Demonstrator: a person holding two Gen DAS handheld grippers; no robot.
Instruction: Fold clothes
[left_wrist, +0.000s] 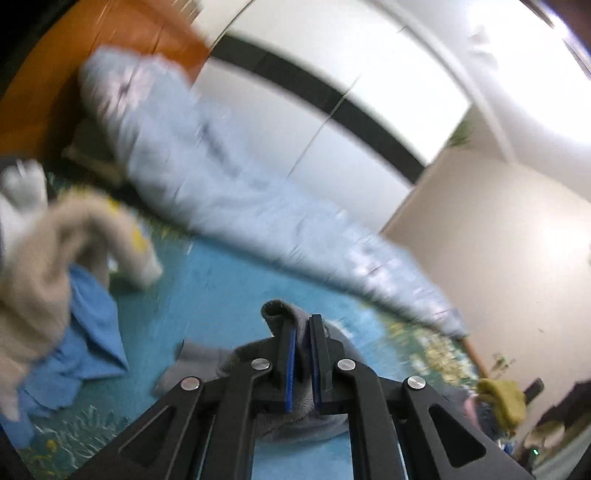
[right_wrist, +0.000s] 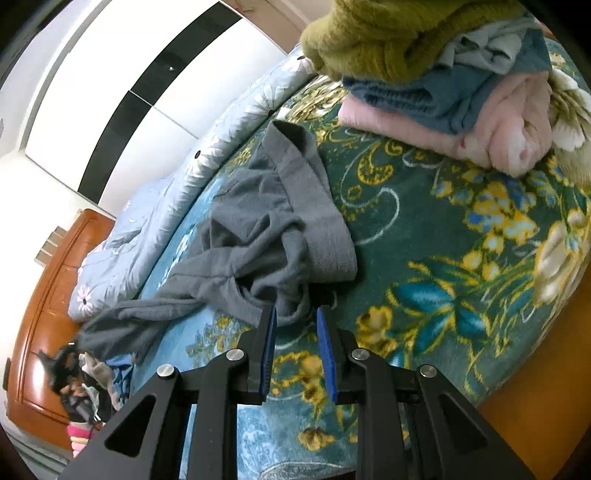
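Most of what my left tongs' camera gives is smeared: the pale blue quilt (left_wrist: 236, 192) is a streak with its print lost, and the beige garment (left_wrist: 55, 251) and blue cloth (left_wrist: 92, 332) at the left edge are soft shapes cut off by the frame. The grey garment (left_wrist: 295, 406) runs down behind my left gripper (left_wrist: 301, 325), so I cannot see how much of it hangs there. From my right tongs, the olive sweater (right_wrist: 388, 37) is cropped at the top, and the heap by the wooden headboard (right_wrist: 48, 295) is too blurred to sort out.
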